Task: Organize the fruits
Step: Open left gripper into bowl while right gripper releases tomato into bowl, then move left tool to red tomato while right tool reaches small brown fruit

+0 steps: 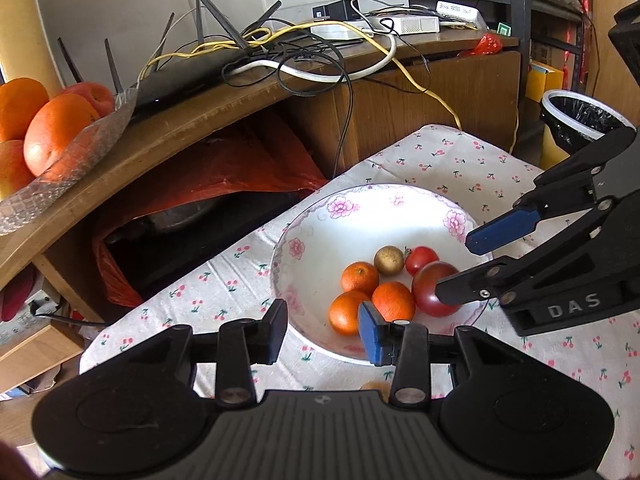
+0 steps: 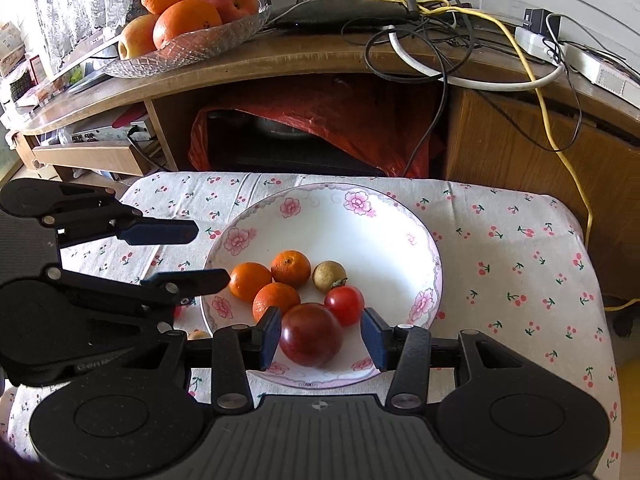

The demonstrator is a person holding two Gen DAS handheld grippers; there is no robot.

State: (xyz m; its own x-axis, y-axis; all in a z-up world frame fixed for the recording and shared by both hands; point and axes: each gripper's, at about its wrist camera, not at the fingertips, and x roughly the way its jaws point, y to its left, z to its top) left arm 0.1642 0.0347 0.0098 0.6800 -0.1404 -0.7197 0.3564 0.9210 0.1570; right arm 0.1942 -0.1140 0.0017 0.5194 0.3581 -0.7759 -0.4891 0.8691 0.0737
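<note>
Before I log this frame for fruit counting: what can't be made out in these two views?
- Yellowish thing on the cloth, right wrist view: mostly behind the left gripper; identity unclear.
- Large dark red fruit, left wrist view: partly covered by a right gripper finger.
- Glass dish, left wrist view: cut off by the left edge.

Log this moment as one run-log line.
right gripper: open, straddling dark red fruit | left gripper: open, empty, near bowl rim | three oranges in bowl
</note>
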